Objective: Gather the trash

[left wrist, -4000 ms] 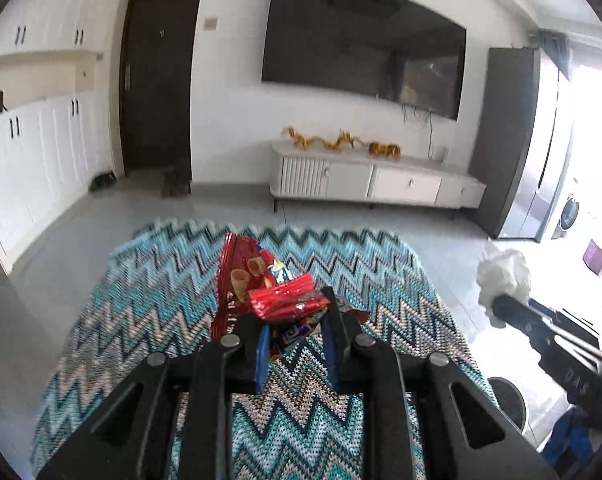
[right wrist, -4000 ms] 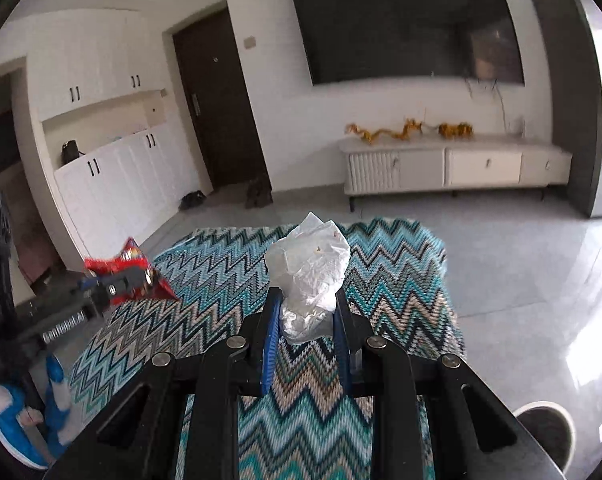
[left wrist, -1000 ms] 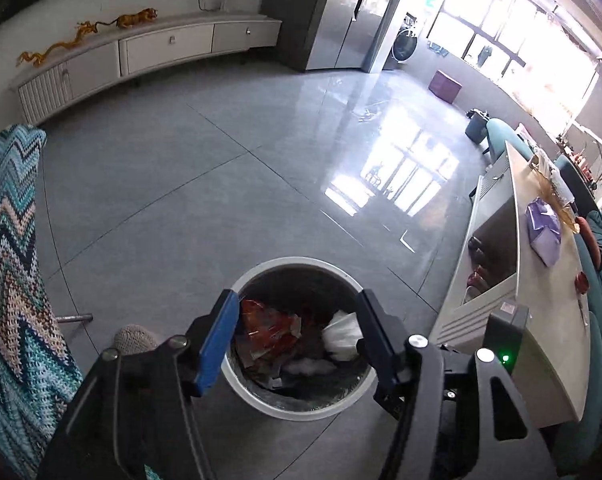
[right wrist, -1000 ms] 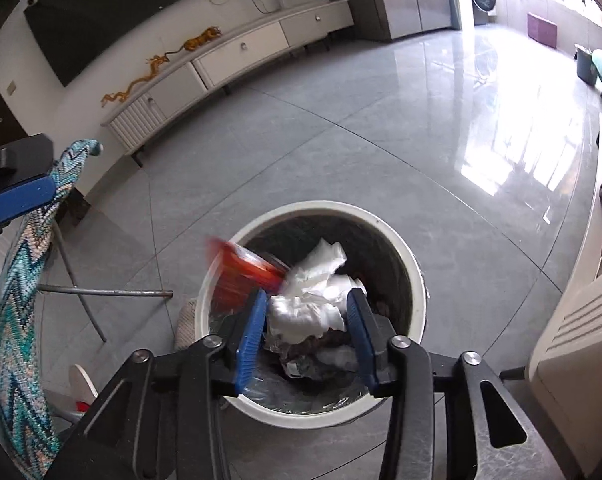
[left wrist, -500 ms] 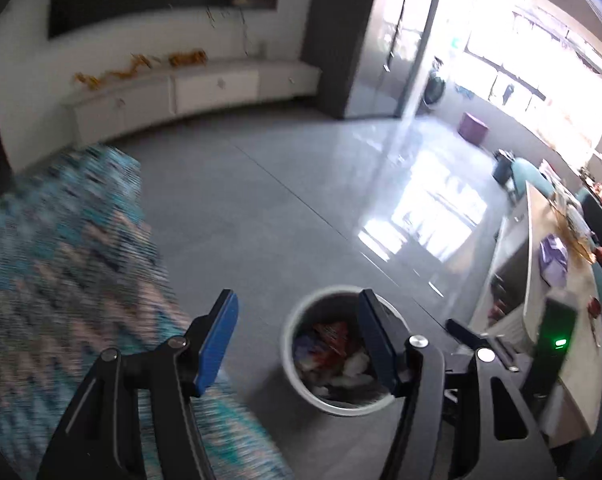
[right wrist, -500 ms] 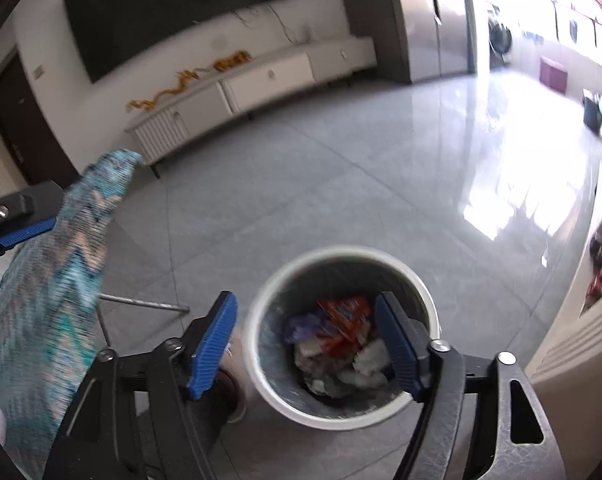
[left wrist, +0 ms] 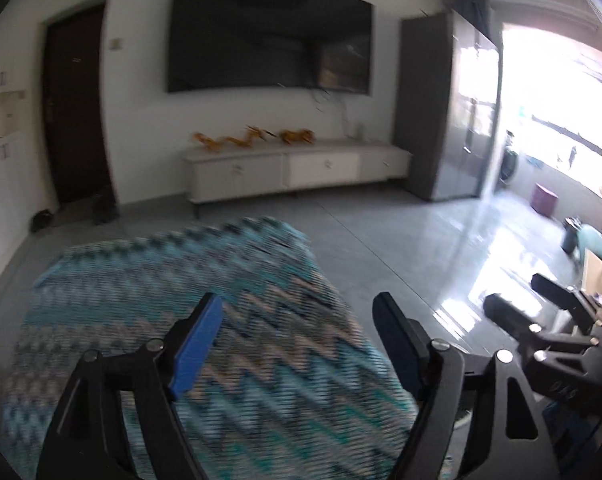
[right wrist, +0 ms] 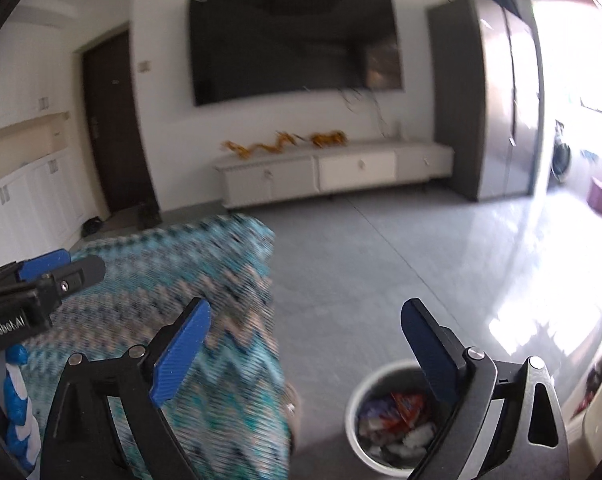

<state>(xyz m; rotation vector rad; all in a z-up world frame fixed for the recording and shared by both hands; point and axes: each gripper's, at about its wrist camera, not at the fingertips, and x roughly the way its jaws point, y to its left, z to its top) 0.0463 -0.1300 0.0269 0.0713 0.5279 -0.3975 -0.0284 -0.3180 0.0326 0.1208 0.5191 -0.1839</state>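
Right wrist view: red and white wrappers [right wrist: 397,420] are seen in the round white bin [right wrist: 359,400]. Both the right gripper [right wrist: 309,344] and left gripper [left wrist: 297,344] are spread wide, having just opened, nothing between them. Trash left on the zigzag-patterned teal cloth [left wrist: 161,300] could be missed through blur.

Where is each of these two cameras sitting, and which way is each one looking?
Left wrist view: sits on the left gripper, looking along its open, empty fingers across the zigzag cloth toward the TV wall; the right gripper pokes in at the right edge.
Right wrist view: sits on the right gripper, open and empty, facing the same wall, with the trash bin on the floor below; the left gripper shows at the left edge.
Shared: TV, white cabinet, zigzag cloth, each other's gripper.
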